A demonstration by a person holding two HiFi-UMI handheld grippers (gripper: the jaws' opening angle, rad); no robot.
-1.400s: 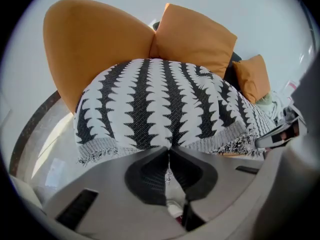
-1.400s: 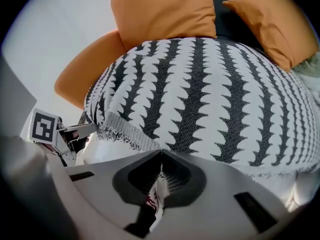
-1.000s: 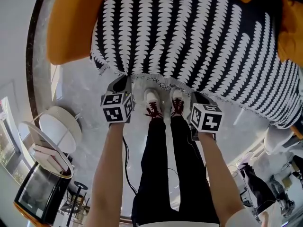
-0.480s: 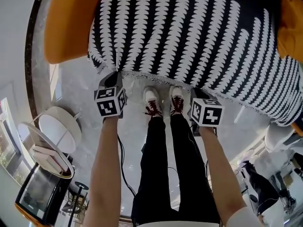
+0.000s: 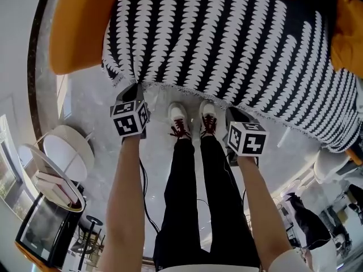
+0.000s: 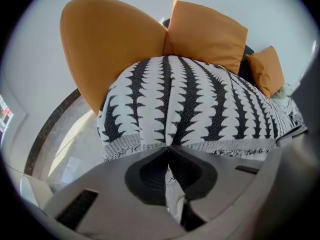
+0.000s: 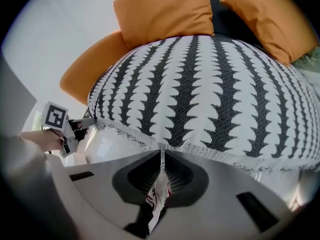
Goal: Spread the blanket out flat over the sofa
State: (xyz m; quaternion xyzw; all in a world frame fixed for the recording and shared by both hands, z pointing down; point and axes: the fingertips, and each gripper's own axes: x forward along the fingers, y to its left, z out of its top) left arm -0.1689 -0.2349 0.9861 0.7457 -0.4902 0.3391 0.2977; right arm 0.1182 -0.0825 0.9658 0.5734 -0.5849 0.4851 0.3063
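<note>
A black-and-white patterned blanket [image 5: 227,38] lies draped over the orange sofa [image 5: 79,33], its fringed front hem hanging over the seat edge. My left gripper [image 5: 132,91] is shut on the hem near the blanket's left corner; in the left gripper view the fabric [image 6: 170,109] is pinched between its closed jaws [image 6: 169,149]. My right gripper [image 5: 237,115] is shut on the hem farther right, and the right gripper view shows the blanket edge [image 7: 200,149] nipped at the jaw tips [image 7: 162,153]. The blanket [image 7: 210,89] stretches back toward orange cushions [image 7: 165,11].
The person's legs and shoes [image 5: 190,123] stand on a pale marble floor [image 5: 85,112] between the grippers. A round white side table [image 5: 65,152] with books and a dark screen sit at the lower left. Orange cushions [image 6: 205,34] line the sofa back.
Both grippers have moved toward the sofa and slightly left with the hem held. The hem, which hung near the shoes, now lies closer to the seat edge.
</note>
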